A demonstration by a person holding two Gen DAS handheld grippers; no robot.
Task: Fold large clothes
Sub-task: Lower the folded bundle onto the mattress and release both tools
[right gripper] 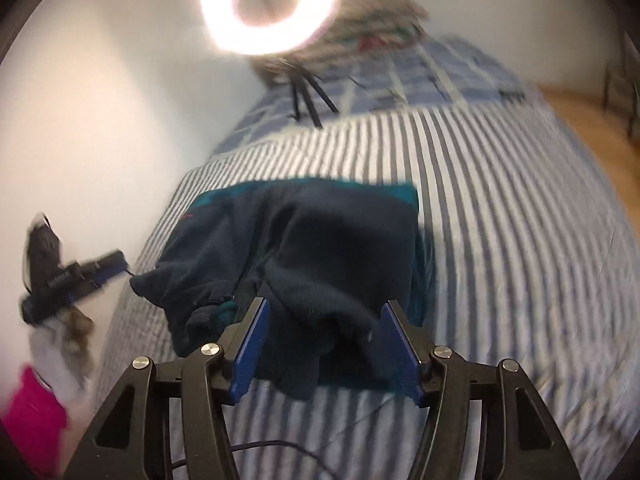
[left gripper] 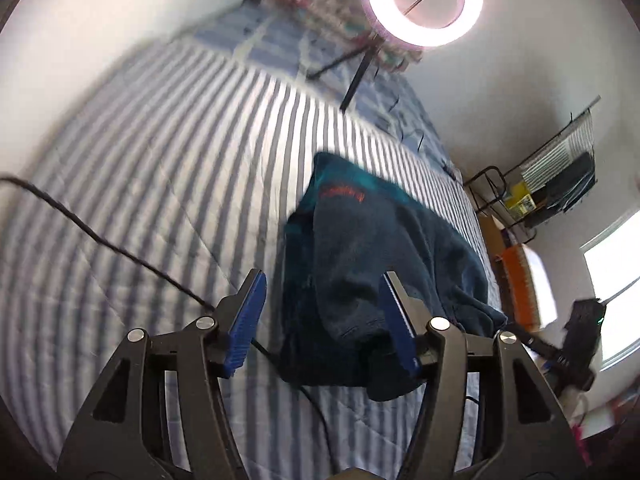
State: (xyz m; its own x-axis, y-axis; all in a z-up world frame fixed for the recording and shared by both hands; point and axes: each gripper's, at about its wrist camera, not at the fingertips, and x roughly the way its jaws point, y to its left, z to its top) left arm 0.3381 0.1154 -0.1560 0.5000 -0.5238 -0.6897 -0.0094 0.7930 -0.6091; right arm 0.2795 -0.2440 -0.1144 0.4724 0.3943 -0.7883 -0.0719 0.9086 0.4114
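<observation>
A dark navy fleece garment (left gripper: 360, 240) with teal trim and a small red logo lies folded in a thick bundle on the striped bed (left gripper: 160, 168). My left gripper (left gripper: 323, 280) hangs just above its near edge, open, with the cloth below and between the blue pads (left gripper: 248, 316) and neither pad pressing on it. In the right wrist view the same garment (right gripper: 320, 240) fills the middle. My right gripper (right gripper: 326, 304) is open over its near edge, the pads (right gripper: 252, 348) apart from the fabric. One loose corner (right gripper: 148, 280) sticks out to the left.
A lit ring light (left gripper: 424, 0) on a black tripod (right gripper: 308, 96) stands at the far end of the bed on a checked blanket (right gripper: 420, 76). A black cable (left gripper: 100, 236) crosses the bedcover. A wire rack (left gripper: 552, 184), an orange box (left gripper: 520, 276) and a window (left gripper: 612, 280) lie beyond the bed's right side.
</observation>
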